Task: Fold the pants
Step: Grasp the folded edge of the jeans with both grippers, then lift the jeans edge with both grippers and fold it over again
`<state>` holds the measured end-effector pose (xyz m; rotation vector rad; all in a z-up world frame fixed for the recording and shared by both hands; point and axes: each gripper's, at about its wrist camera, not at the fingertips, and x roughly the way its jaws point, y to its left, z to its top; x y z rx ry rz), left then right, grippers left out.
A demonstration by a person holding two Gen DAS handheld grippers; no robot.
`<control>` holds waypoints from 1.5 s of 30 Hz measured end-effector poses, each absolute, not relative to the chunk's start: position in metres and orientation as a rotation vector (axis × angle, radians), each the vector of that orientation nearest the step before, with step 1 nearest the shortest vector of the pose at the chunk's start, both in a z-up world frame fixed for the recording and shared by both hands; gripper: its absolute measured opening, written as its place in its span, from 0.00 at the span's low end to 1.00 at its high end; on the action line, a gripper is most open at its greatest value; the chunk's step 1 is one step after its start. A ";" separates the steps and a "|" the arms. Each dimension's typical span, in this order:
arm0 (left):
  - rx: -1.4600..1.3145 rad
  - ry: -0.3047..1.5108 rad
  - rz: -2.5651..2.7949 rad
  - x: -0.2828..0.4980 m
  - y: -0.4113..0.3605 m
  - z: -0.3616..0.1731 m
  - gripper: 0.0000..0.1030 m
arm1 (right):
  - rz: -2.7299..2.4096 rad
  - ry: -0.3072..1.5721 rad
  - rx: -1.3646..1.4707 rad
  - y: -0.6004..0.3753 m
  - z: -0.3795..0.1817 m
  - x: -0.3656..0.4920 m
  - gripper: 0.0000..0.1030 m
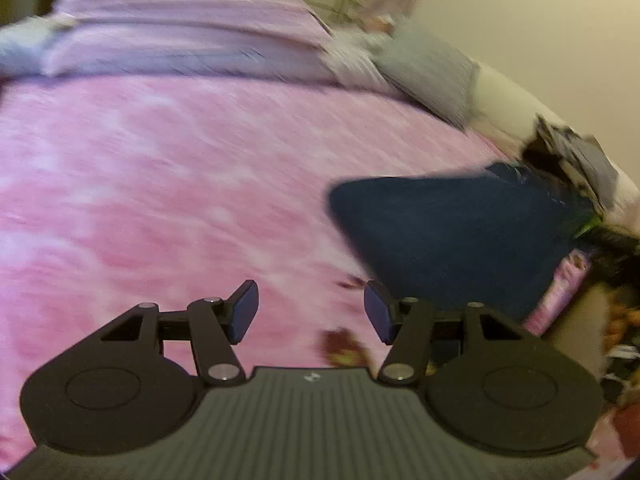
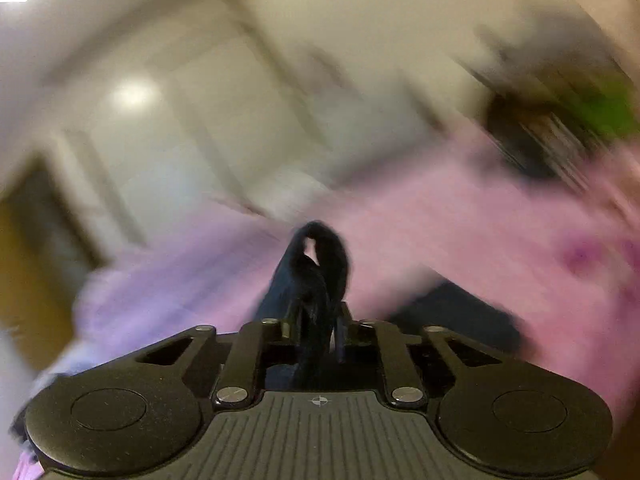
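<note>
Dark blue pants (image 1: 452, 236) lie on the pink bedspread (image 1: 160, 184) at the right of the left wrist view, lifted toward the bed's right edge. My left gripper (image 1: 311, 312) hangs open above the bedspread, just left of the pants, with nothing between its blue pads (image 1: 245, 311). In the blurred right wrist view, my right gripper (image 2: 316, 320) is shut on a bunched fold of the pants (image 2: 316, 276), which sticks up between the fingers. More dark fabric (image 2: 452, 312) trails to the right below it.
A folded lilac blanket (image 1: 192, 36) and a grey pillow (image 1: 432, 68) lie at the bed's far end. Clutter (image 1: 576, 160) sits at the bed's right edge by the wall. A pale wall and door panels (image 2: 200, 100) fill the right wrist view's background.
</note>
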<state>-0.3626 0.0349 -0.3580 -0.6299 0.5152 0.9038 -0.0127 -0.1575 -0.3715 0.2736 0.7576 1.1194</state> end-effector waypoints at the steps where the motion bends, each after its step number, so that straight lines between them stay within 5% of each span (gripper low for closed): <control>1: -0.647 0.530 0.880 -0.351 0.037 -0.363 0.53 | 1.054 0.888 0.287 -0.157 -0.391 0.009 0.18; 3: -0.685 0.556 0.839 -0.331 0.040 -0.374 0.53 | 1.044 1.069 0.488 -0.172 -0.424 0.043 0.18; 8: -0.771 0.562 0.810 -0.312 0.048 -0.392 0.53 | 1.090 1.075 0.673 -0.178 -0.432 0.063 0.30; 9: -0.786 0.557 0.806 -0.310 0.050 -0.394 0.53 | 1.083 1.082 0.662 -0.178 -0.434 0.068 0.29; 10: -0.797 0.553 0.806 -0.309 0.051 -0.395 0.53 | 1.078 1.086 0.658 -0.173 -0.435 0.072 0.13; 12: -0.808 0.548 0.811 -0.308 0.050 -0.396 0.53 | 1.082 1.038 0.625 -0.172 -0.427 0.074 0.05; 15: -0.793 0.531 0.807 -0.306 0.048 -0.394 0.52 | 1.160 0.786 0.521 -0.187 -0.400 0.049 0.04; 20: -0.804 0.522 0.778 -0.294 0.052 -0.397 0.53 | 1.031 0.943 0.537 -0.186 -0.436 0.080 0.07; 23: -0.874 0.482 0.748 -0.288 0.059 -0.403 0.55 | 1.062 0.962 0.408 -0.179 -0.417 0.089 0.31; 25: -0.934 0.445 0.726 -0.285 0.064 -0.407 0.64 | 0.991 0.922 0.386 -0.185 -0.408 0.097 0.60; 28: -1.036 0.412 0.682 -0.281 0.074 -0.421 0.65 | 0.977 0.884 0.396 -0.192 -0.398 0.111 0.67; 35: -1.195 0.323 0.601 -0.260 0.089 -0.449 0.63 | 1.064 1.116 0.391 -0.156 -0.437 0.134 0.67; 36: -1.201 0.319 0.605 -0.259 0.091 -0.449 0.58 | 1.081 1.112 0.395 -0.154 -0.439 0.133 0.64; 38: -1.182 0.336 0.628 -0.258 0.093 -0.450 0.31 | 1.078 1.120 0.386 -0.150 -0.441 0.133 0.54; 40: -1.182 0.330 0.617 -0.262 0.096 -0.450 0.23 | 1.073 1.128 0.375 -0.151 -0.438 0.129 0.41; 45: -1.117 0.281 0.631 -0.286 0.102 -0.420 0.16 | 1.021 1.173 0.393 -0.158 -0.419 0.102 0.30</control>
